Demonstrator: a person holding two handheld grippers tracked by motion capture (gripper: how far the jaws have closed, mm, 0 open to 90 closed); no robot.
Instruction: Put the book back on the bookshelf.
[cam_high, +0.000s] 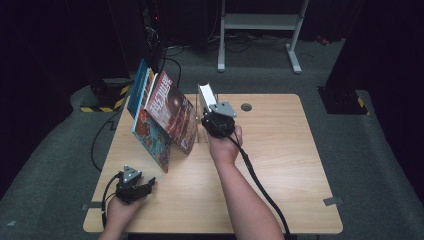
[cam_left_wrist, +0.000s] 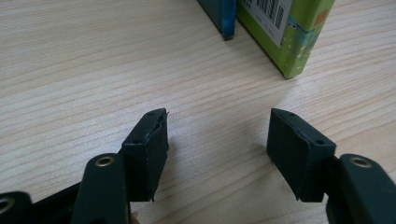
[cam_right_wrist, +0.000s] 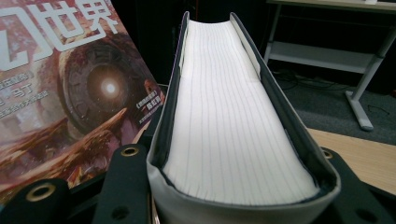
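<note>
Between right claw (cam_right_wrist: 233, 205) jaws, grey book (cam_right_wrist: 233, 116), covers' faces hidden.

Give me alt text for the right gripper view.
The right claw clamps a thick grey-covered book, its white page edges facing the camera and running away from it. A red science-fiction paperback leans at left; a pale shelf frame stands behind.
</note>
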